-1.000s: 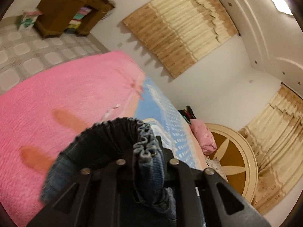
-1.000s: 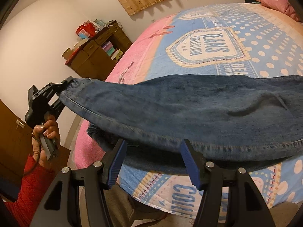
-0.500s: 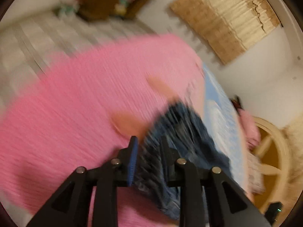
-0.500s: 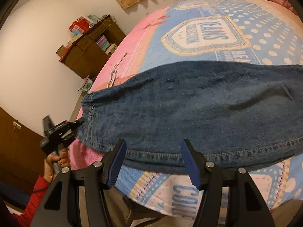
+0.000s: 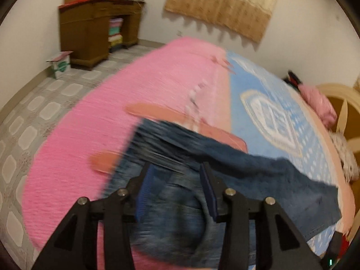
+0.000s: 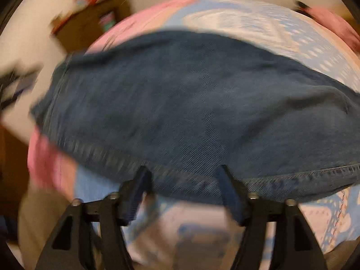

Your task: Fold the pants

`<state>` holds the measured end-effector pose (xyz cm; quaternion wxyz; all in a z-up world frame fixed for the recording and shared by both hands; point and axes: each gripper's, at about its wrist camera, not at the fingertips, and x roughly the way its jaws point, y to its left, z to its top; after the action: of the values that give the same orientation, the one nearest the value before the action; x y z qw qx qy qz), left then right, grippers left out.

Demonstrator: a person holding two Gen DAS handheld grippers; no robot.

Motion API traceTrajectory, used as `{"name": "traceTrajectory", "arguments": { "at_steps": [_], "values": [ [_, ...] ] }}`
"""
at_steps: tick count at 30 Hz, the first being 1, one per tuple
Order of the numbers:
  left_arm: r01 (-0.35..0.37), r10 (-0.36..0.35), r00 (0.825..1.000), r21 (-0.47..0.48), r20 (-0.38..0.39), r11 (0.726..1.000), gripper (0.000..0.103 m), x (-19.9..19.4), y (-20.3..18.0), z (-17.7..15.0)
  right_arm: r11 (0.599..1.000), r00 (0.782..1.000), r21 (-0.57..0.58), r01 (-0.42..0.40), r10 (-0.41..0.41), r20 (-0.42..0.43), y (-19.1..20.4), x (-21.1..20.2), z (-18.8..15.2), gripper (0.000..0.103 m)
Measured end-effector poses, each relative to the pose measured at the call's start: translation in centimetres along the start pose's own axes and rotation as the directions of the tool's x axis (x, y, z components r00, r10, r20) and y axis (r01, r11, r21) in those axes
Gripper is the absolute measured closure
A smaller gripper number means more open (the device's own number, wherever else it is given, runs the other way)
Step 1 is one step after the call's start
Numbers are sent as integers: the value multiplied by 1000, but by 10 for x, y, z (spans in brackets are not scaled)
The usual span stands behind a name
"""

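Dark blue jeans (image 5: 236,164) lie spread across the bed's pink and blue cover (image 5: 139,94), waist end toward the pink side. My left gripper (image 5: 177,176) hangs over the waist end. Its jaws are opening, denim shows in the gap below them, and the blue pads (image 5: 144,186) stand clear of the cloth. In the right wrist view the jeans (image 6: 191,103) fill the middle, blurred by motion. My right gripper (image 6: 183,180) sits at their stitched near edge with its jaws opening wide. The edge runs between the fingers and nothing is pinched.
A brown wooden cabinet (image 5: 94,36) stands against the far wall, with a small cardboard box (image 5: 60,64) on the tiled floor (image 5: 33,117) beside it. A pink pillow (image 5: 319,103) and a round headboard (image 5: 344,117) are at the bed's far right.
The left gripper was shut on the bunched waistband held in the air; its jaws have parted and the jeans now lie on the bed. The right gripper has sunk and opened wider.
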<state>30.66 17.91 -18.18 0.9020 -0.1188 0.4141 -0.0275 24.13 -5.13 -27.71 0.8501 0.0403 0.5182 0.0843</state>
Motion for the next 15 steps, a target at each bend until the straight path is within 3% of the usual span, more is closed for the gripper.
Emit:
{"name": "traceTrajectory", "arguments": {
  "at_steps": [2,4,6,8,11,15],
  "values": [
    [5,-4,1000,38,-22,999,58,11,-22,-4,997,996,16,-75,76,-51,-2,-3,-4,25],
    [-3,6,999,73,-35,997,58,19,-36,-1,987,990,74,-141,142,-3,-14,-19,0,26],
    [-11,14,999,84,-44,996,58,25,-40,1,989,985,80,-128,116,131,-27,-48,15,26],
    [-17,20,999,62,-50,998,58,30,-40,6,990,972,78,-115,96,213,-38,-65,38,26],
    [-21,22,999,18,-49,1000,55,38,-37,7,996,965,51,-70,54,257,-50,-67,80,28],
    [-72,77,996,98,-50,993,52,51,-45,-8,997,956,66,-51,29,292,-65,-47,147,32]
  ]
}}
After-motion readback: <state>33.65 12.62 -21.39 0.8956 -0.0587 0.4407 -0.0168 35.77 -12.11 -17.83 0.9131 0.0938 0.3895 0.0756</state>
